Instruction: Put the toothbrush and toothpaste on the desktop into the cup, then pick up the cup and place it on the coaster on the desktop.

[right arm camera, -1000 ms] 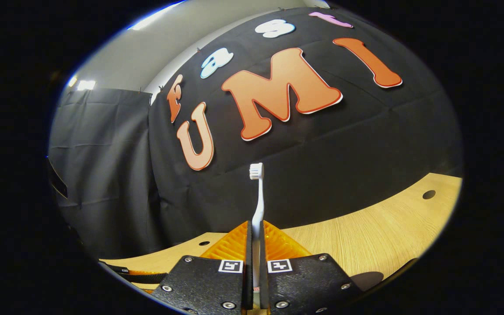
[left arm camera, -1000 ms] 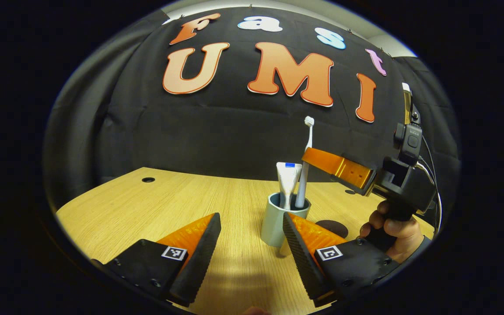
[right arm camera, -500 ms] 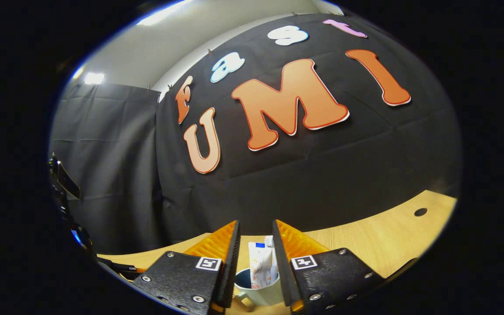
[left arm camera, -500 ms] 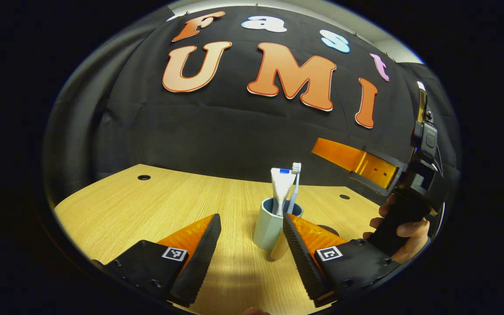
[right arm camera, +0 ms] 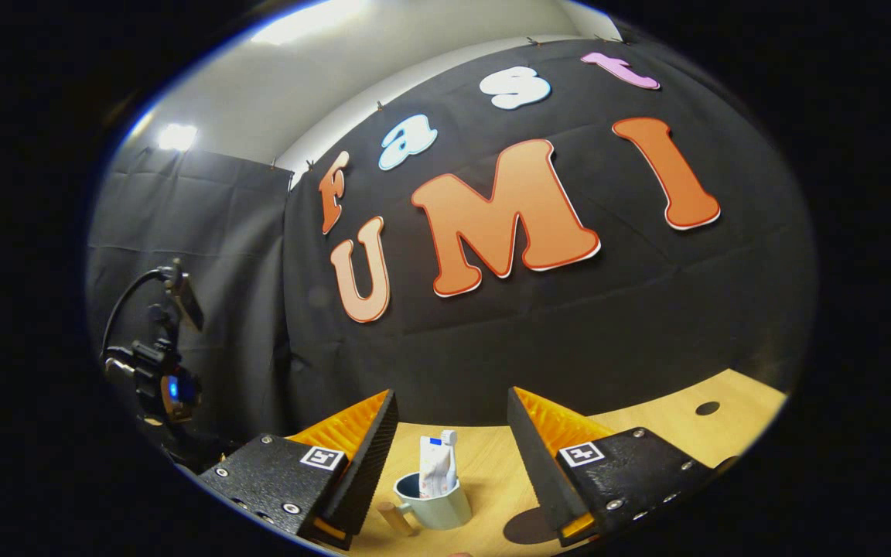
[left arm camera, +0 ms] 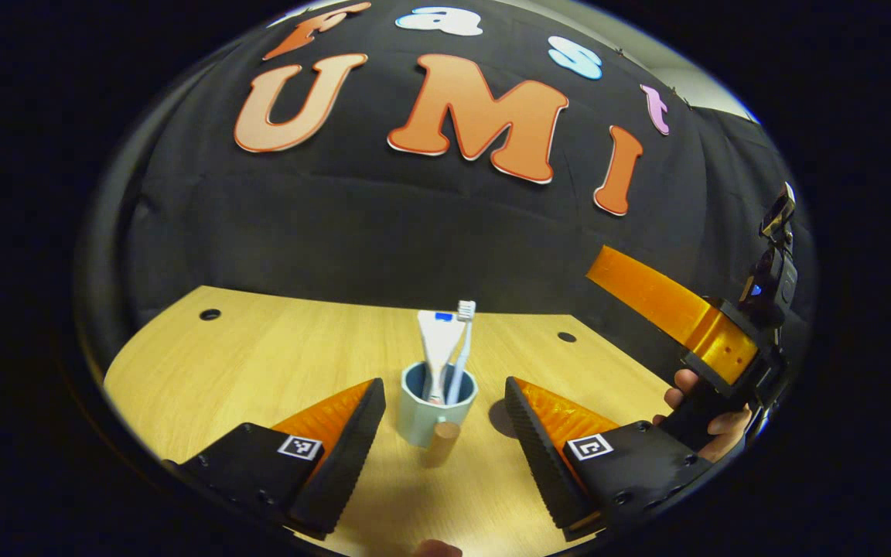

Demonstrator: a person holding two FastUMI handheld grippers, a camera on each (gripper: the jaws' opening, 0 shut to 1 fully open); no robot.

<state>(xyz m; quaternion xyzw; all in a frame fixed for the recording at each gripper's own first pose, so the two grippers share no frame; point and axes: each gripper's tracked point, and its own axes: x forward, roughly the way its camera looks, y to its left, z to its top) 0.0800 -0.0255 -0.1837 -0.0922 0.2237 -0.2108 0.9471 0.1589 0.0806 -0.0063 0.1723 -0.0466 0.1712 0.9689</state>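
Observation:
A pale blue cup (left arm camera: pixel 424 410) with a wooden handle (left arm camera: pixel 443 439) stands on the wooden desktop (left arm camera: pixel 275 356). A white toothpaste tube (left arm camera: pixel 438 344) and a toothbrush (left arm camera: pixel 463 333) stand upright in it. My left gripper (left arm camera: pixel 442 389) is open, low over the desk, with the cup just ahead between its fingers and untouched. My right gripper (right arm camera: pixel 453 397) is open and empty, held above and behind the cup (right arm camera: pixel 436 508) and toothpaste tube (right arm camera: pixel 438 470). A dark round coaster (right arm camera: pixel 529 527) lies right of the cup, partly behind a finger.
In the left gripper view a hand (left arm camera: pixel 712 414) holds the right gripper's body at the right, its finger (left arm camera: pixel 650 298) raised over the desk. Small round holes (left arm camera: pixel 209 315) mark the desktop near the back. Black cloth walls close the booth behind.
The right gripper let go of the toothbrush, which now stands in the cup, then opened wide and drew back. The left gripper shifted so the cup sits centred between its fingers.

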